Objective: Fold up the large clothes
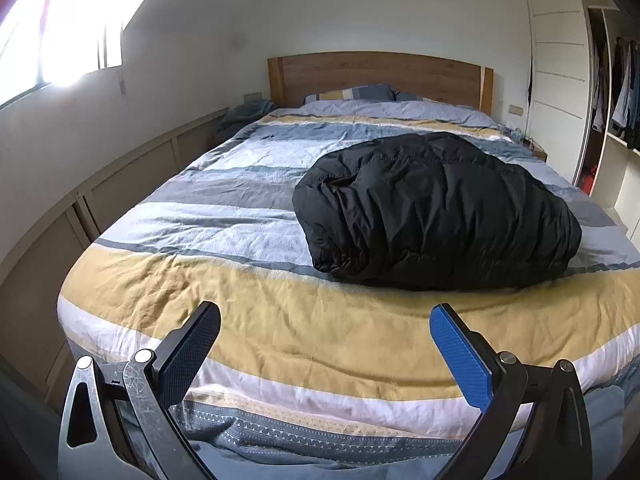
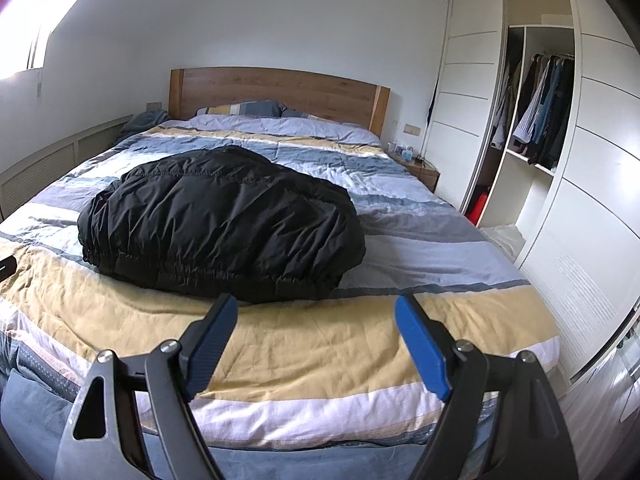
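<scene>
A striped bed [image 1: 248, 280] spreads beneath both sets of fingers. The black puffer jacket [image 1: 436, 208], bundled up, lies ahead of them, untouched. The left gripper [image 1: 325, 320] and right gripper [image 2: 316, 312] gape, released and empty.
</scene>
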Demonstrator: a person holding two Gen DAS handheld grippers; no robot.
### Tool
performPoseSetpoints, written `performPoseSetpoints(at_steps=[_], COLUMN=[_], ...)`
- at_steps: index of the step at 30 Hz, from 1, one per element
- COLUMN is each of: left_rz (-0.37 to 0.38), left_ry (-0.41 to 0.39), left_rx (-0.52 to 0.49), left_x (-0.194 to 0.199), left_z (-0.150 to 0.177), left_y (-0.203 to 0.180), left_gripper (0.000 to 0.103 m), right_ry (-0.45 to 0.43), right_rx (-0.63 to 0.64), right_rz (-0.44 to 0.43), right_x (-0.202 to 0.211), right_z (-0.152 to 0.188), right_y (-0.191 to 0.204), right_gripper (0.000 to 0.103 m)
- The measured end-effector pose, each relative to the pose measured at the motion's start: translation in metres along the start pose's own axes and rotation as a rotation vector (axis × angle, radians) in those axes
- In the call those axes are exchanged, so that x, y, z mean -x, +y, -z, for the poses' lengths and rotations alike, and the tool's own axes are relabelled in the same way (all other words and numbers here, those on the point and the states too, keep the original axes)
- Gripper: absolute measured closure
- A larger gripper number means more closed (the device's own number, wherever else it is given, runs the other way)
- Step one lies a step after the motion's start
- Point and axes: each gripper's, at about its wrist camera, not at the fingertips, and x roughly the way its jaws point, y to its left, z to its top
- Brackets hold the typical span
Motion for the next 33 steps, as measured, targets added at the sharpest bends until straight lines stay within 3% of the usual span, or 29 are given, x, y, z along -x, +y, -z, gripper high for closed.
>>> performPoseSetpoints(at_steps=[13, 33], left_rz=[0.004, 0.023], left_ry=[0.047, 0.030], left_rx=[0.001, -0.028], left_x=[-0.017, -0.011], left_z=[0.008, 0.007], left_y=[-0.002, -0.013], left_gripper=[0.000, 0.000], right_ry=[0.045, 0.053], right_rx=[-0.013, -0.023], right_rz=[-0.006, 0.000], right_x=[-0.023, -0.026], right_z=[0.006, 0.009], right_y=[-0.001, -0.006], right_gripper=[0.022, 0.022])
